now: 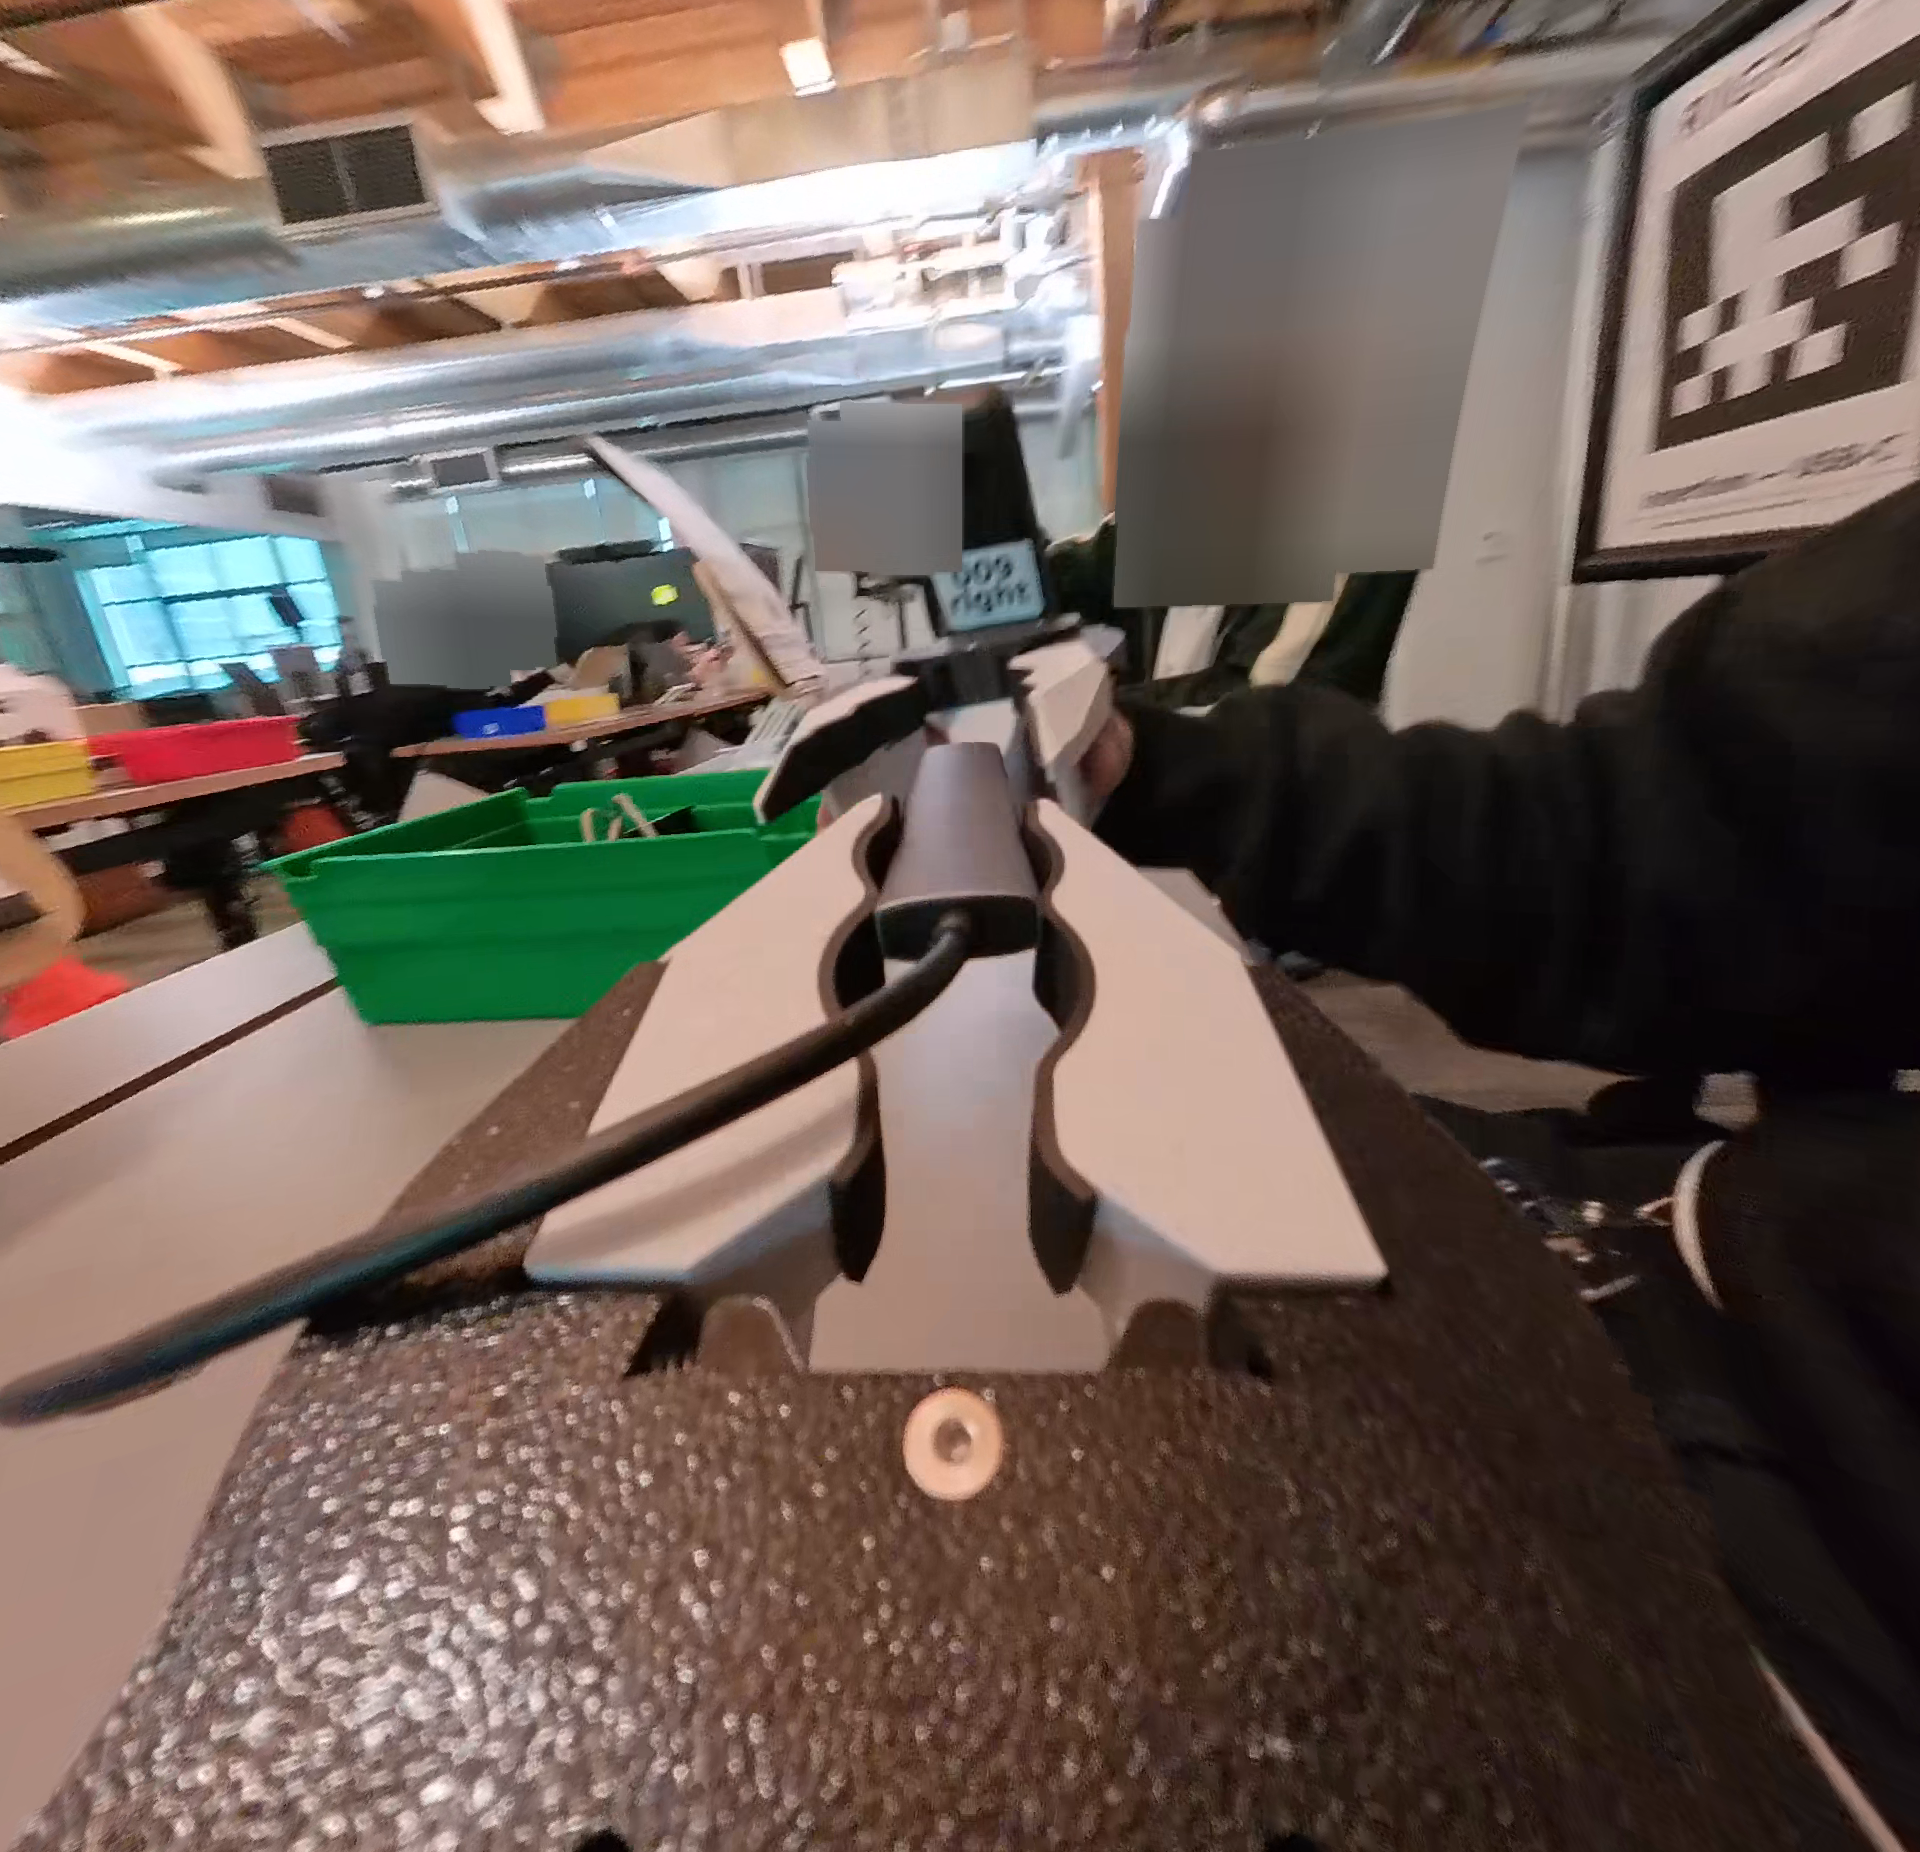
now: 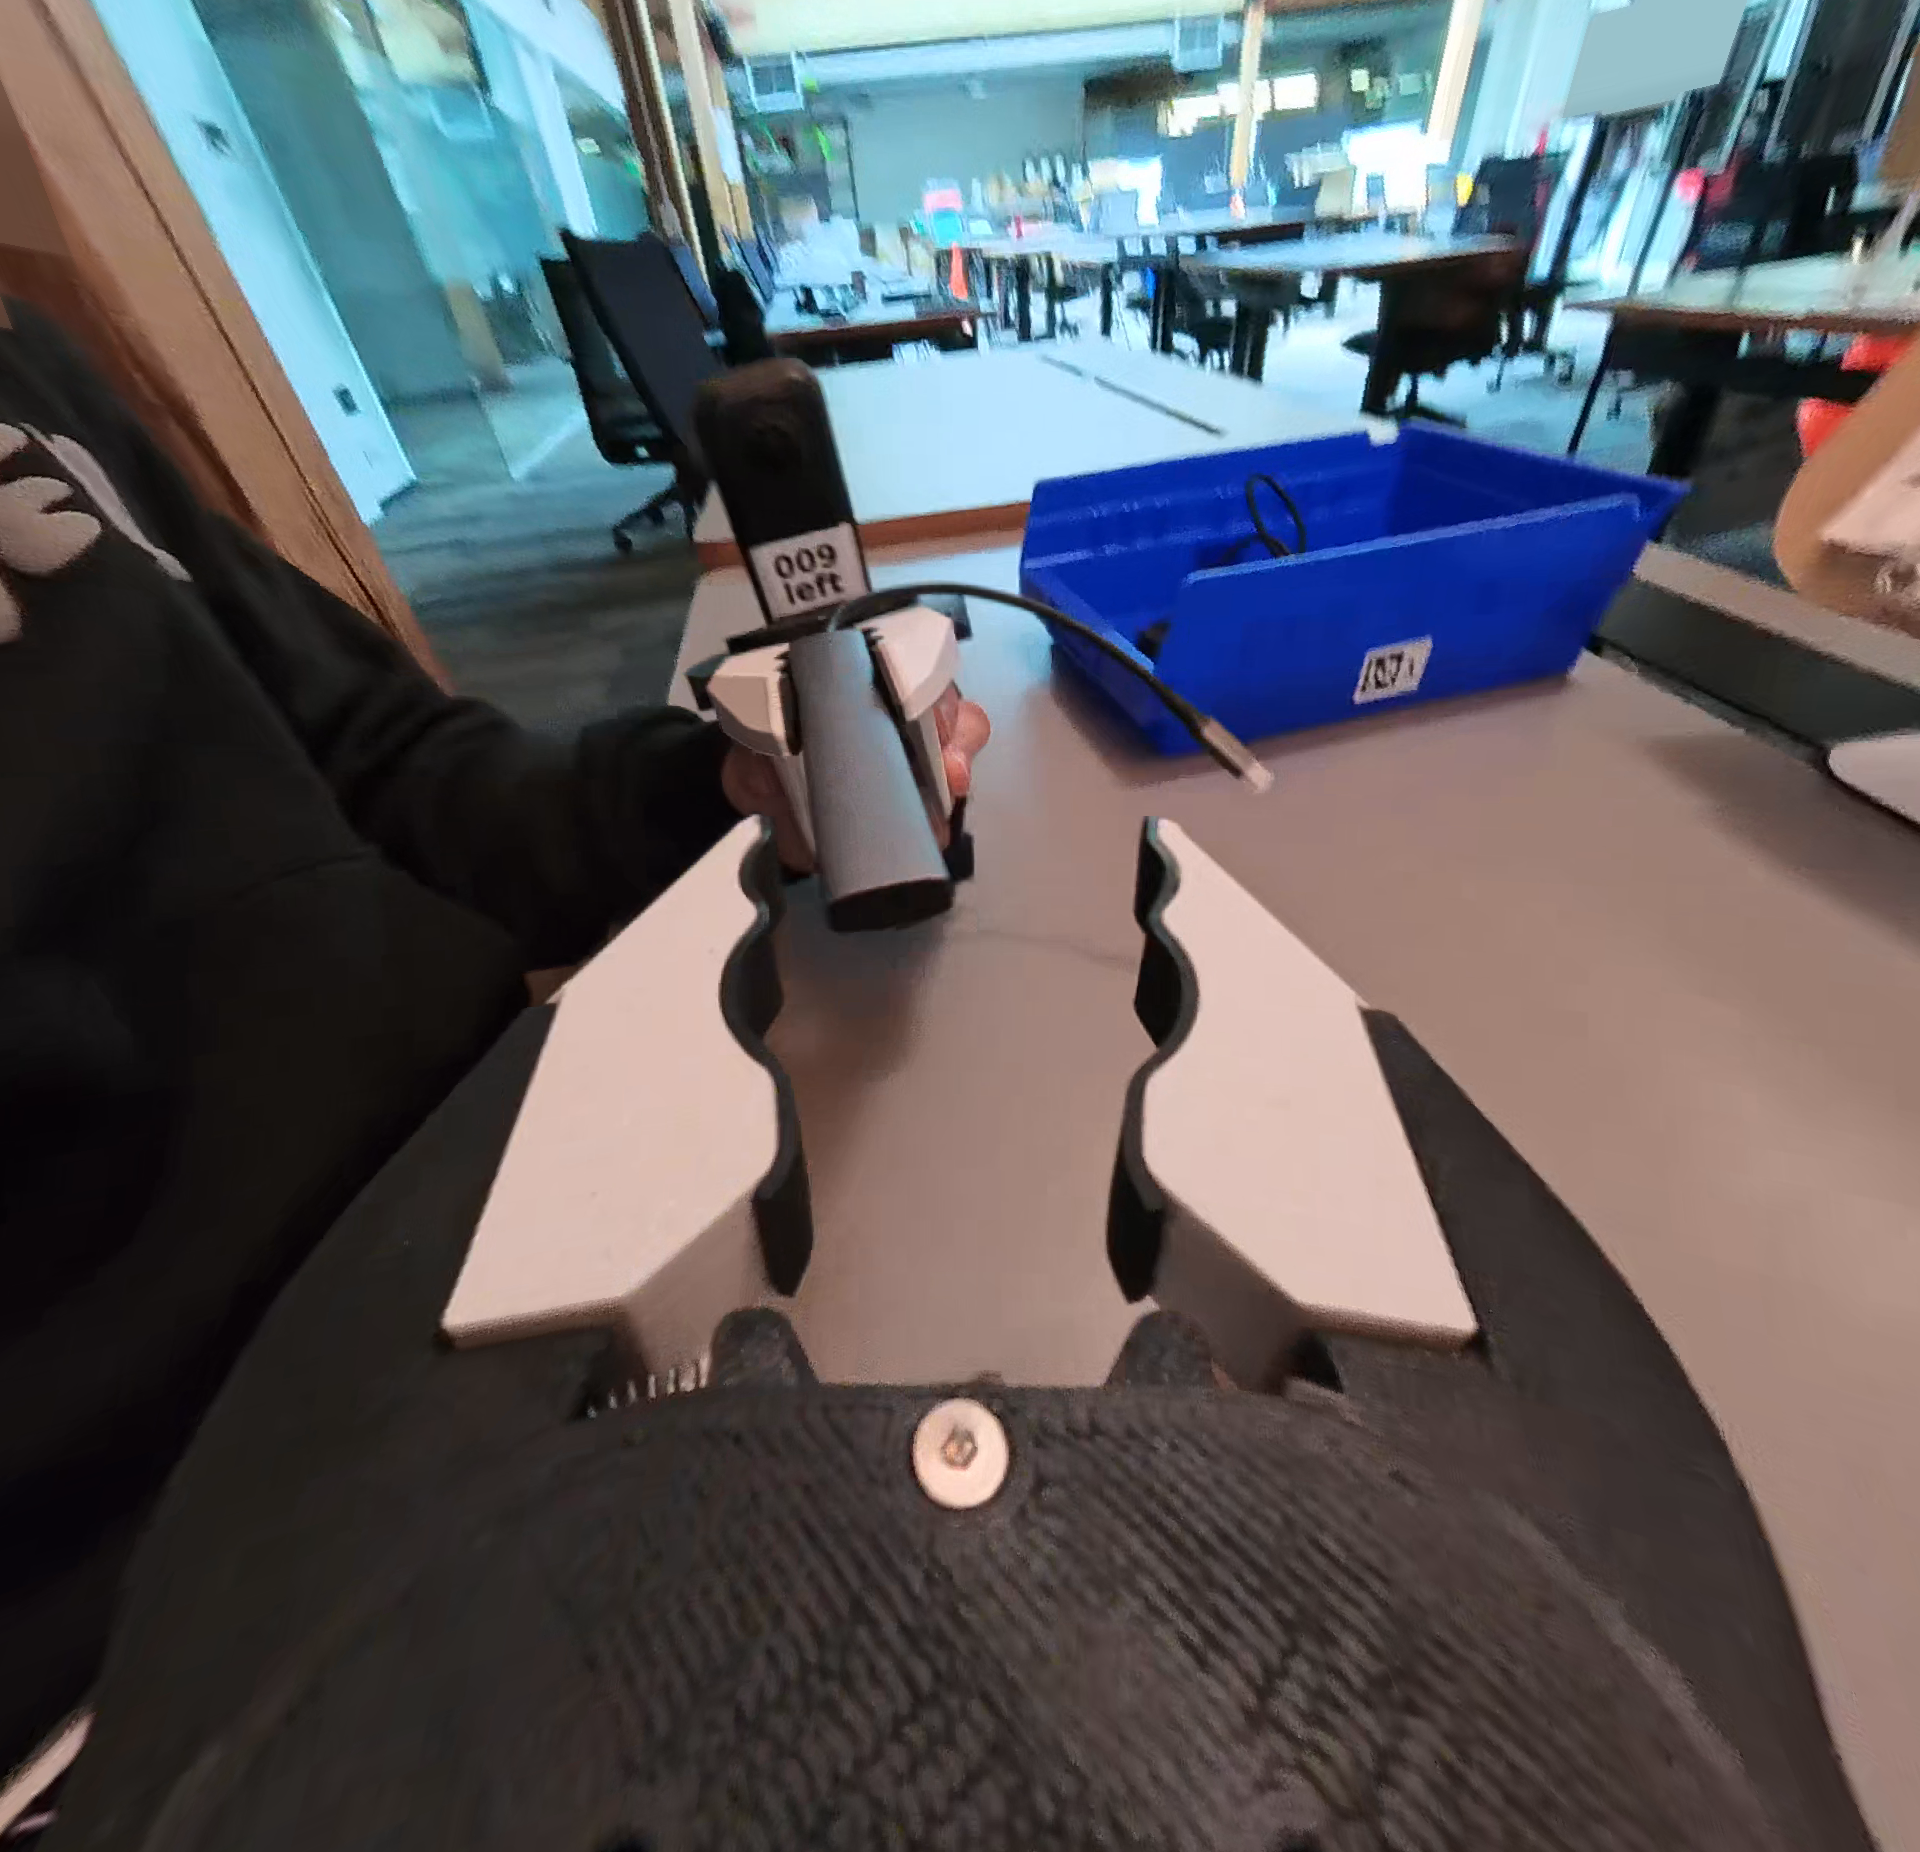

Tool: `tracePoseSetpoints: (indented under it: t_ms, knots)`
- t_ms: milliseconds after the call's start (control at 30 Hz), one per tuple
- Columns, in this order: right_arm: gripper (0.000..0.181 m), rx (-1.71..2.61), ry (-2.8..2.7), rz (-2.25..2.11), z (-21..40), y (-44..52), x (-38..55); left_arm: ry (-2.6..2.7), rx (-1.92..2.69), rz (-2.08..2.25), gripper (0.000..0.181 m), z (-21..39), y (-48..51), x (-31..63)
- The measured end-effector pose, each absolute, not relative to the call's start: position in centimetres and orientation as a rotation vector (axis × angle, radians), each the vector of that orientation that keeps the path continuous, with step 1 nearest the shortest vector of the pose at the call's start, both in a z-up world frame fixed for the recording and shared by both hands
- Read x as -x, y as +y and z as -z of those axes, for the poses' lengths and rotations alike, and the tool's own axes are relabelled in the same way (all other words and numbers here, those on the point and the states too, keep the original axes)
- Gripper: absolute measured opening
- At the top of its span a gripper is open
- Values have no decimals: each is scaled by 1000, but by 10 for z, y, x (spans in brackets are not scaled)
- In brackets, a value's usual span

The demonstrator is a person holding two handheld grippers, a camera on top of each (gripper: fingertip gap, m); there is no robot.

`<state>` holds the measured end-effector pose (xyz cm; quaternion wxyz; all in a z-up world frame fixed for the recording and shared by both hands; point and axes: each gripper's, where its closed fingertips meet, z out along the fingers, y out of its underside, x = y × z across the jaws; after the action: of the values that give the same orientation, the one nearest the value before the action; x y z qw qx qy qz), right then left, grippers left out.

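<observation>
Right now the left gripper (image 1: 958,815) has its tongs pressed in on a slim grey adapter (image 1: 956,867), a smooth, matt, flat-sided bar with rounded edges, pinched along its long sides by the wavy black pads. It is held up in the air above the pale grey table (image 2: 1455,971), touching nothing but those pads. A thin black cable (image 1: 623,1116) leaves the adapter's near end, glossy and limp, and arcs over to a small pale plug (image 2: 1242,763) that hangs just above the tabletop near a blue bin (image 2: 1299,649). That bin is hard moulded plastic, with a divider and another dark cable loop inside. The right gripper (image 2: 956,841) faces the adapter with its tongs spread wide and nothing between them; the adapter's free end sits just ahead of its fingertips, near the left one, apart from both. Both grippers have white angular fingers on rough, grainy black bodies. A green plastic bin (image 1: 520,898) stands on the table beyond.
</observation>
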<state>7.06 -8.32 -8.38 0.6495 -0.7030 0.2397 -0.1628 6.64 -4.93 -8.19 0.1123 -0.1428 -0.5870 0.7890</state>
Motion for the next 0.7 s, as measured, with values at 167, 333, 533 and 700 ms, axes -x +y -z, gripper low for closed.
tracePoseSetpoints:
  t_ms: [167,333,533,700]
  knots:
    - [43,1558,421,373,86,-68,-55,-1669,438,-2268,21,80,-47,-60]
    - [22,1542,404,376,85,-61,-53,-1683,455,-2243,21,83,-49,-57]
    - [22,1566,432,426,84,-67,-57,-1708,378,-2307,32,83,-52,-67]
    - [21,1509,635,785,30,-152,-81,-1800,248,-2405,74,85,-57,-86]
